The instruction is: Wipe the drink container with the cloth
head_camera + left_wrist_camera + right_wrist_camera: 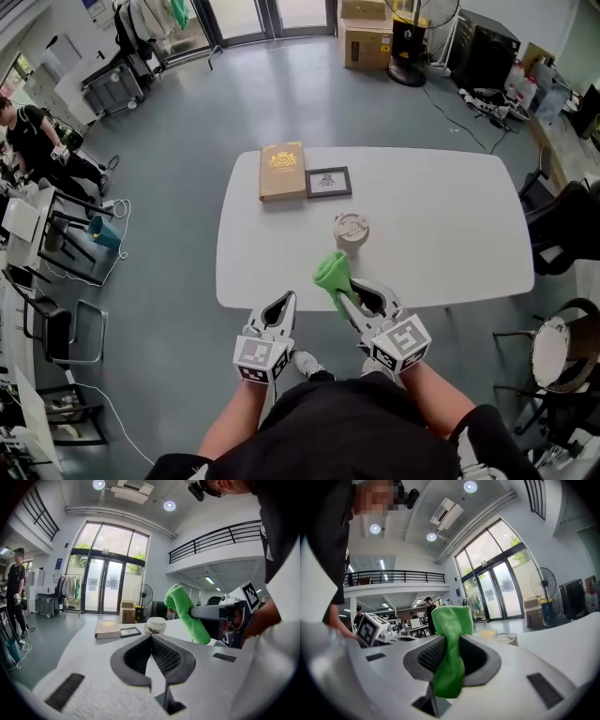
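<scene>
- Green cloth (450, 620) is pinched between the jaws of the right hand-held gripper (449, 643); one bunched end stands above the tips and the other hangs down between the pads.
- In the head view the right hand-held gripper (352, 302) reaches over the near edge of the white worktop (450, 234), with the cloth (333, 272) at its tip.
- Beside it, the left hand-held gripper (284, 302) is at the same edge. Its own view shows this hand-held gripper (151, 637) with the jaw tips together and nothing between them.
- A pale drink container (351, 230) with a lid stands upright near the middle of the worktop, just past the cloth. From the left gripper view the container (156, 625) and the cloth (185, 613) appear apart.
- Farther back, near the far edge, a tan book (282, 171) lies flat with a small dark picture frame (328, 182) just beside it on its right.
- Beyond the worktop, on the grey floor, are cardboard boxes (366, 37) and a standing fan (422, 19), and a person (33, 141) in dark clothes is at the far left.
</scene>
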Demonstrator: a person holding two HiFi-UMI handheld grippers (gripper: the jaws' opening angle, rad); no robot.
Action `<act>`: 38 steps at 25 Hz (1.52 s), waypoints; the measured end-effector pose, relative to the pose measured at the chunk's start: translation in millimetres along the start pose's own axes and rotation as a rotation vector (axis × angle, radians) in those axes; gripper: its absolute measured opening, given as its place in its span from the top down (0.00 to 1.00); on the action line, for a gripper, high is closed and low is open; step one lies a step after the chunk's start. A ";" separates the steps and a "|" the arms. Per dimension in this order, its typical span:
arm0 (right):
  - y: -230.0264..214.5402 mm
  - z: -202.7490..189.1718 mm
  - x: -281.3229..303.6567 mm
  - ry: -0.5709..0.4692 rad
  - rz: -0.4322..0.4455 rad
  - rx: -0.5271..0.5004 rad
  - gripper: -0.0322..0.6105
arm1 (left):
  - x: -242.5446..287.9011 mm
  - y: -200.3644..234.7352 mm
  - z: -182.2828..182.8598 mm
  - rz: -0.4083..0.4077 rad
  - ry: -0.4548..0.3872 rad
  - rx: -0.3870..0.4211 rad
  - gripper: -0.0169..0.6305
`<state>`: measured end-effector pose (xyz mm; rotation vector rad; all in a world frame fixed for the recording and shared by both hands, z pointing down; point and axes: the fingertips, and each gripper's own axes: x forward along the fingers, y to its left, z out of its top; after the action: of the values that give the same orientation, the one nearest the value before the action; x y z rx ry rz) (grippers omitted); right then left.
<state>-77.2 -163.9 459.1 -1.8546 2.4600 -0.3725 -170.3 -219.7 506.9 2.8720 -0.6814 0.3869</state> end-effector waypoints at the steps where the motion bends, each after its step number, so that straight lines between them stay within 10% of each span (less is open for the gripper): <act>1: -1.8 2.5 -8.0 -0.012 -0.004 -0.009 0.80 | 3.2 -7.4 3.2 -0.005 -0.006 0.002 0.96; 19: -60.2 40.2 -123.6 -0.158 -0.216 -0.053 0.80 | 26.4 -106.6 31.3 -0.097 -0.052 0.051 0.96; 38: -63.4 32.9 -140.9 -0.146 -0.247 -0.081 0.82 | 34.2 -139.4 6.7 -0.137 -0.003 0.069 0.96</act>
<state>28.4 -51.6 424.7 -2.1410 2.1904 -0.1399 -75.3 -112.4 496.5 2.9633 -0.4777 0.3935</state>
